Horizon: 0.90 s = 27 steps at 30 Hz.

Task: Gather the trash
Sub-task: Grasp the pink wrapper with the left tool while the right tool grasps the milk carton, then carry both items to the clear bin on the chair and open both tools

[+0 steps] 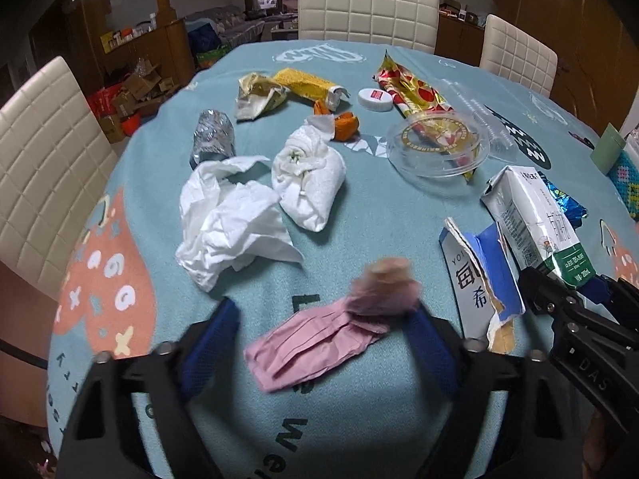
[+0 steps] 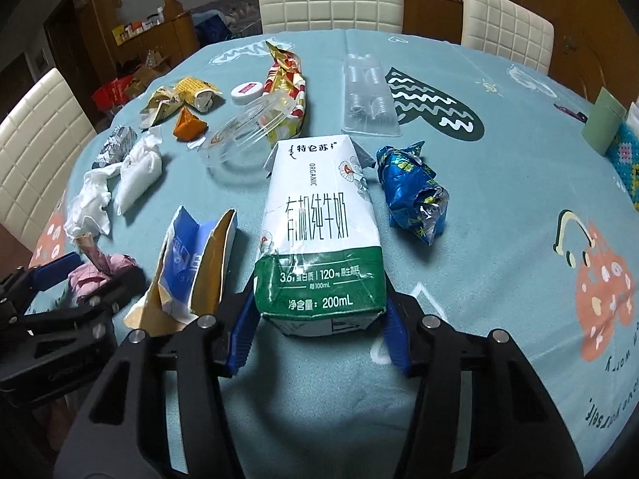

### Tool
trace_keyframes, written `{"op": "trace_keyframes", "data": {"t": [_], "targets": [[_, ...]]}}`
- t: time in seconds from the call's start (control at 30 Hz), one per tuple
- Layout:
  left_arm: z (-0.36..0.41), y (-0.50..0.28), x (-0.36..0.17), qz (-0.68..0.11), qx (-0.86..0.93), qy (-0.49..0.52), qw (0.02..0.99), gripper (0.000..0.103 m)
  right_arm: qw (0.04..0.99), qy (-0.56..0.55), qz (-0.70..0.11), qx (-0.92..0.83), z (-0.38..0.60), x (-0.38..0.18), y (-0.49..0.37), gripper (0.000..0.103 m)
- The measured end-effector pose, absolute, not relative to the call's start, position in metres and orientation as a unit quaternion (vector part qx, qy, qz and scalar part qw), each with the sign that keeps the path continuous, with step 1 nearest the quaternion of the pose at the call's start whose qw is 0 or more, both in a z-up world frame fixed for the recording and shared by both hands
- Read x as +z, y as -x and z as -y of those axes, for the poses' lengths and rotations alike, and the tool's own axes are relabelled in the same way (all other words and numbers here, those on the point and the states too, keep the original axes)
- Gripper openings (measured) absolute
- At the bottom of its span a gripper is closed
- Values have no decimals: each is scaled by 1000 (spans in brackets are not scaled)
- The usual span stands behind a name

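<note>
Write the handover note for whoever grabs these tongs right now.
Left tongs: open, astride the pink wrapper, not yet gripped.
Right tongs: pads on both sides of the milk carton, which lies on the table.
Done: nothing visibly collected; no bin in view.
Left to do: tissues, torn box, blue wrapper, clear lid and the litter further back.

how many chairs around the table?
3. One chair at the far side, centre; one at the far right; one along the left edge. Any on the near side would be out of view.
</note>
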State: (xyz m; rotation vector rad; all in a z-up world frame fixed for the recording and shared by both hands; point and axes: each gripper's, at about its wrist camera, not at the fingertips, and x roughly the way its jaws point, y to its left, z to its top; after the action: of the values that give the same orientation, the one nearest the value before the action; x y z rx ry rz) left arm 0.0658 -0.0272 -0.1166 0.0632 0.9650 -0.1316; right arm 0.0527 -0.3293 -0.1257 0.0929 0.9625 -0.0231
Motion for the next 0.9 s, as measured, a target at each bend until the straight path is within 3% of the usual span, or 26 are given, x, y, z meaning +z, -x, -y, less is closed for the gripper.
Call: {"op": "trace_keyframes", "data": {"t": [0.07,0.17,0.43,0.9], "targets": [[26,-65,-114,-460,-67,-28,885,39,887,-45,-459,-12,329,-123,-53,55],[24,-62,-110,-455,-75,-22,887,24,894,-40,-446,-13,327,-116,-48,55],[0,-51,-78,-403,-66,-23,912,23,919,9,-394,7,299,-82,-47,55],[-129,-76,-55,-366,81,20,927,23,885,62,-429,167,157,-74,-128,55]]}}
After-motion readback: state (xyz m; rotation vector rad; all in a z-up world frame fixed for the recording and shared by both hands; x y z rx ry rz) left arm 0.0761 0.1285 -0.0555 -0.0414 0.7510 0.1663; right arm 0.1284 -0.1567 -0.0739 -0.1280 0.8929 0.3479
